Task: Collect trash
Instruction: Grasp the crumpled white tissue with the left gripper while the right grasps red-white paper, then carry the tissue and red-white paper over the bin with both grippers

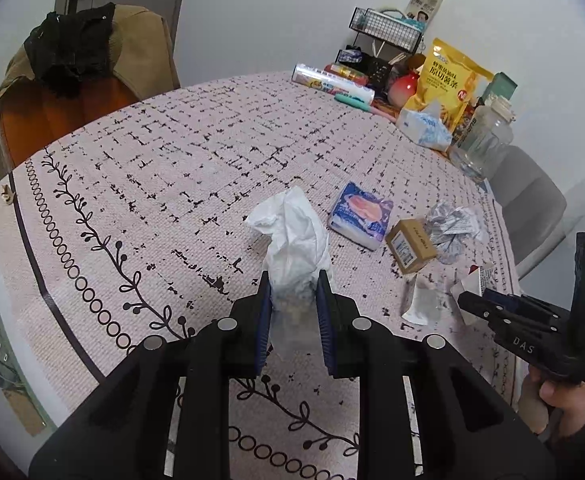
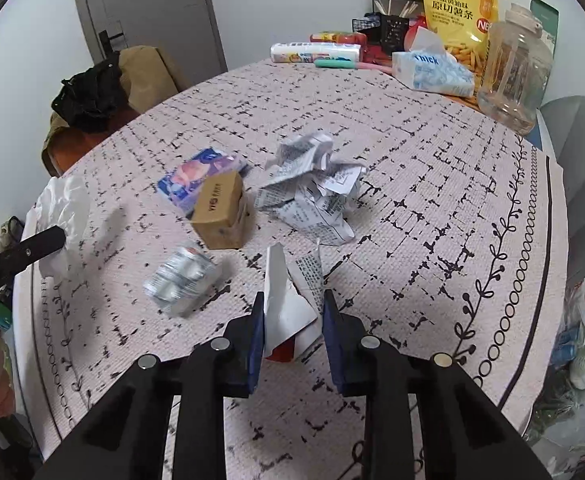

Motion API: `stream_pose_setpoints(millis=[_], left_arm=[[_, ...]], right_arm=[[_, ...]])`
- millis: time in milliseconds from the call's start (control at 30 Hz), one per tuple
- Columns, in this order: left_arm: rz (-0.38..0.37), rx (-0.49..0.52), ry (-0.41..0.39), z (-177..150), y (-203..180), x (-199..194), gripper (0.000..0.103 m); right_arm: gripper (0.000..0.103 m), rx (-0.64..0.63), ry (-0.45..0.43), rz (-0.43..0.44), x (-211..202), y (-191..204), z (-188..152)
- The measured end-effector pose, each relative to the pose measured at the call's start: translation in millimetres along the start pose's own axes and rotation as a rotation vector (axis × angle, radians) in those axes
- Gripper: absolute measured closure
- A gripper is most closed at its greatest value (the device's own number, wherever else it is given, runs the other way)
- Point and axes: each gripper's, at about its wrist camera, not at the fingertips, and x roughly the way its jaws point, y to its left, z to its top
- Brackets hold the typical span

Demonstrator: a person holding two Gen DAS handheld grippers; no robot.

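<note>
My left gripper [image 1: 294,280] is shut on a crumpled white tissue [image 1: 292,232], which sticks up between its blue pads, just above the patterned tablecloth [image 1: 152,184]. My right gripper [image 2: 292,300] is shut on a torn white and red paper scrap [image 2: 288,316] resting on the cloth. Still lying loose are a silver blister pack [image 2: 180,280], a small brown box [image 2: 220,212], a blue tissue packet [image 2: 196,176] and a crumpled printed sheet [image 2: 312,192]. They lie just beyond the right gripper and to the right of the left one.
At the table's far side stand a yellow snack bag [image 2: 460,8], a tissue box [image 2: 432,72], a clear jar [image 2: 516,64], a roll [image 2: 316,52] and a wire rack [image 1: 388,28]. A coat-draped chair [image 1: 72,80] is far left, a grey chair [image 2: 584,184] right, with bags [image 2: 584,340] below it.
</note>
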Motion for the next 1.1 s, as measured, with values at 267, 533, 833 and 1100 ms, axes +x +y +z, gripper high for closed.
stream_pose_setpoints(millis=[267,533,833,1100], left_arm=[[-0.044,0.009,-0.032,-1.7,-14.9,-18.4,0.082],[-0.094,0.051,-0.05,-2.0,-46.2,-29.3,0.082],[-0.153,0.101,-0.047,-4.2,-80.6,-30.9,0.082],[-0.212,0.16,-0.034,-5.3,-119.9,-26.6,0.082]], right_arm=[[0.079,-0.012,-0.087,0.033,-45.3,7.5,-9.1],[0.081,0.003,-0.147,0.048,-81.1,3.3,-19.2],[0.082,0.009,-0.195,0.054,-111.3,-5.2,-27.3],[0.082,0.061,-0.216,0.035,-126.3,-31.7,-37.7]])
